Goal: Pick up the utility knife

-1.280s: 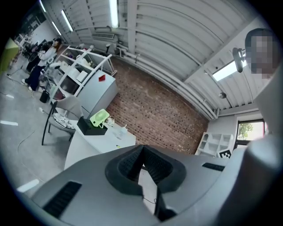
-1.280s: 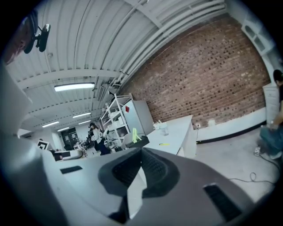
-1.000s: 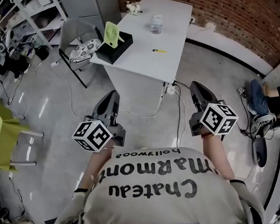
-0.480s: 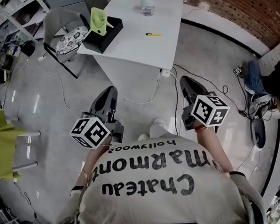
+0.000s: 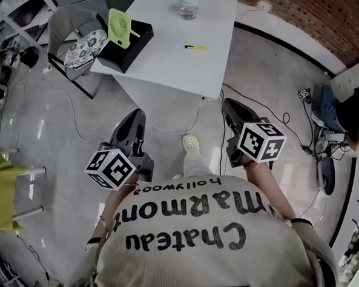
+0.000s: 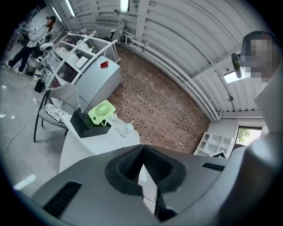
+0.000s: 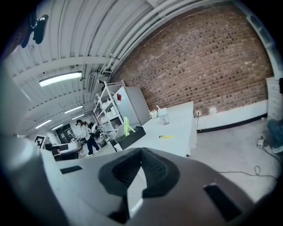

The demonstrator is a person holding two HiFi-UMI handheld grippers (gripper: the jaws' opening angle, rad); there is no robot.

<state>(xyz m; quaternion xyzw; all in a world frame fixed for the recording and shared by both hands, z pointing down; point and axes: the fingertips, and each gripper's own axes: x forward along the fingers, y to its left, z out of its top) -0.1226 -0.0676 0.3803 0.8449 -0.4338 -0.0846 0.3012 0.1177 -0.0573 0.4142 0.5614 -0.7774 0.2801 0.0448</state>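
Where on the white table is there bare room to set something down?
Most open: the near end of the table, between the utility knife and the near edge. There is also a bare strip between the knife and the black box. Crowded: the left edge, with the box and green fan, and the far end by the water bottle.

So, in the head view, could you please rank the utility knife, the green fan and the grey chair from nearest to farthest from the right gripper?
1. Utility knife, on the white table ahead of the right gripper.
2. Green fan, at the table's left edge.
3. Grey chair, on the floor beyond that left edge.
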